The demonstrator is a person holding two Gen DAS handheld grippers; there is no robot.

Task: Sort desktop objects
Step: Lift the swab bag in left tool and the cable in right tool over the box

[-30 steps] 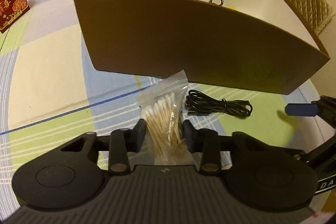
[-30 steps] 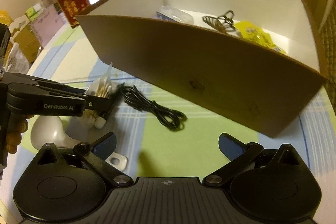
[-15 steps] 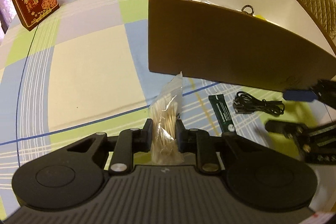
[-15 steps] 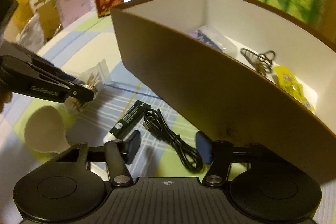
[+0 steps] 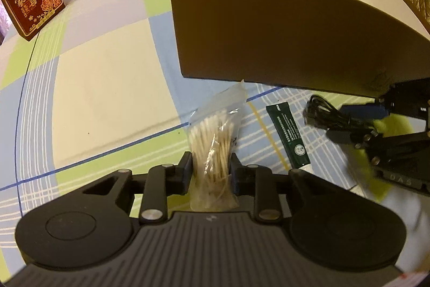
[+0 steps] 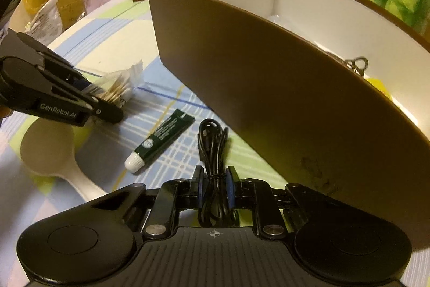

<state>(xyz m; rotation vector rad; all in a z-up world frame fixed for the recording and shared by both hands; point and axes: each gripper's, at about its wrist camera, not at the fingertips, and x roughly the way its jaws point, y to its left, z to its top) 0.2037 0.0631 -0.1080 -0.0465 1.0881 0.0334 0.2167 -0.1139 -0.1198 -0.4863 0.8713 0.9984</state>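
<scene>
Since the earlier frames, the right tool [image 6: 214,186] had gone from wide open over bare cloth to closing on the coiled black USB cable [image 6: 212,152], its blue pads now pinching the bundle w/ the cable between them. Left tool [image 5: 211,168] kept its grip on the clear plastic bag of cotton swabs [image 5: 215,144]; its jaws had just eased a touch wider, pads still pressing the bag on both sides.

Hidden/unclear: the cable's lower loops ran under the right tool's body, so only the top of the coil showed; in the left wrist view the right tool [image 5: 357,120] was motion-blurred and cut by the frame edge. The tall brown cardboard box w/ white inside [image 6: 268,77] blocked most of its contents; only a bit of metal ring and sth yellow peeked over the wall. The cream plastic spoon [image 6: 51,152] was partly covered by the left tool [image 6: 107,106], handle running out under the right tool.

Swab bag stood between the left pads, long axis pointing away toward the box, on the checked cloth surface [image 5: 102,77]. Cable's long axis also ran away from its tool, just beside the box wall. Dark green tube w/ white cap [image 6: 161,141] lay flat between the two, cap toward the right tool, tail toward the box.
</scene>
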